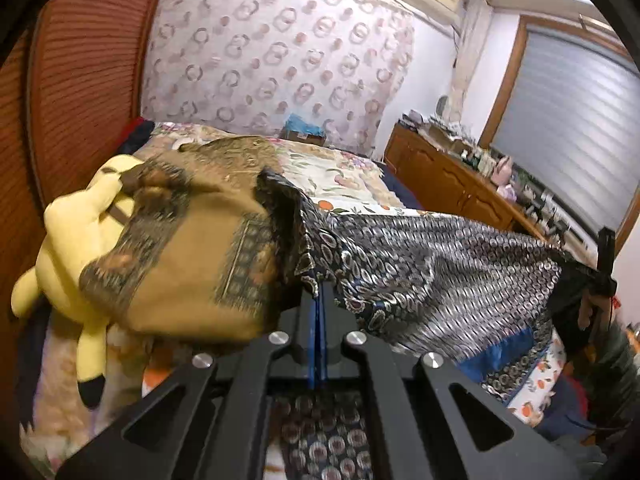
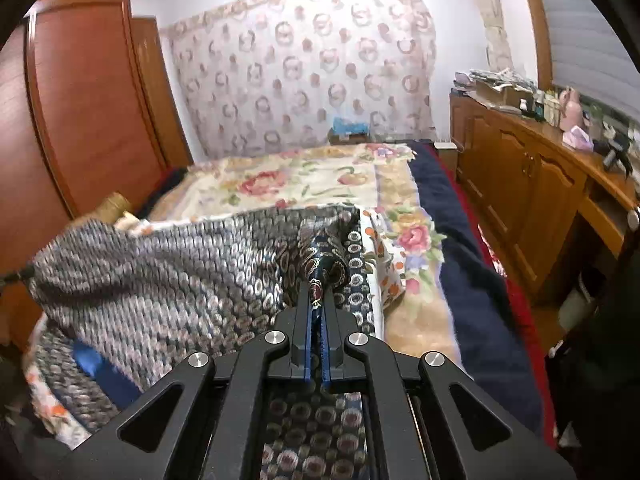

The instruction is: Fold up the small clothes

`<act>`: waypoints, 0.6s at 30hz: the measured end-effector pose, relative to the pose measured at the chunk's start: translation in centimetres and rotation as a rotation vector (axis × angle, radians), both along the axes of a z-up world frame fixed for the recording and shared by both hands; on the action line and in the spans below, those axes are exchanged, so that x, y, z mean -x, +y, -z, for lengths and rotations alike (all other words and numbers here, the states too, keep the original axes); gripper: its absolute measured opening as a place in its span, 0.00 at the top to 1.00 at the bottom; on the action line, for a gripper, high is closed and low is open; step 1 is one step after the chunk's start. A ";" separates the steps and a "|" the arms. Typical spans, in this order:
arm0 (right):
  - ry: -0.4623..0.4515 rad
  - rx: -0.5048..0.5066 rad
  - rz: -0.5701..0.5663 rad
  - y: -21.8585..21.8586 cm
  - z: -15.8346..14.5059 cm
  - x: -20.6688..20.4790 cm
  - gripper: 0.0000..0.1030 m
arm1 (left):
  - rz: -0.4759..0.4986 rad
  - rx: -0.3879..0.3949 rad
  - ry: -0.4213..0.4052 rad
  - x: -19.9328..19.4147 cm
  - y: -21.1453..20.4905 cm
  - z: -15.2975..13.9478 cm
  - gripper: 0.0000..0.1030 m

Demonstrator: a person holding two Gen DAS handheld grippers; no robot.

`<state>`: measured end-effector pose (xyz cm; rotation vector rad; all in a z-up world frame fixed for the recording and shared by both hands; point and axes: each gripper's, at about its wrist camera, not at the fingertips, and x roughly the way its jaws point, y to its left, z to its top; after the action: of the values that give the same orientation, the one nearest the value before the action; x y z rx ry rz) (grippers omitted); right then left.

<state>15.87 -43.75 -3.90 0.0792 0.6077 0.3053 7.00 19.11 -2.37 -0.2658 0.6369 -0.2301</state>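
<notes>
Left wrist view: the left gripper point(image 1: 317, 286) is pinching a corner of the patterned garment point(image 1: 432, 276), jaws closed on it, cloth stretching across above the bed point(image 1: 340, 176), beside a brown cloth point(image 1: 192, 248).

Right wrist view: the right gripper point(image 2: 318, 300) is clamping the garment's opposite corner, jaws closed, bare bedspread lying beyond.

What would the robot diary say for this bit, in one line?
step: lifting cloth | left gripper: shut on patterned cloth | right gripper: shut on patterned cloth | cloth: stretched over bed
</notes>
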 end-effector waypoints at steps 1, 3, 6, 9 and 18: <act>-0.005 -0.011 0.007 -0.5 -0.4 0.6 0.99 | -0.002 0.020 -0.001 0.6 0.3 -0.1 1.00; -0.010 -0.013 0.017 -1.2 -1.0 1.6 0.99 | -0.010 0.022 0.008 1.7 0.6 -0.2 1.00; 0.015 0.030 0.023 -1.8 -0.7 2.8 0.99 | -0.026 -0.017 0.042 2.9 0.2 1.2 1.00; 0.079 0.079 0.035 -2.3 1.4 3.2 0.99 | -0.040 -0.039 0.098 3.9 -0.1 3.9 1.00; 0.157 0.142 0.065 -1.6 5.2 2.2 0.99 | -0.063 -0.055 0.145 5.0 -1.2 7.3 1.00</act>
<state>13.62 -45.33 -9.06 -0.0142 0.7797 0.1931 2.02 17.93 -9.69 -0.2504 0.7764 -0.1333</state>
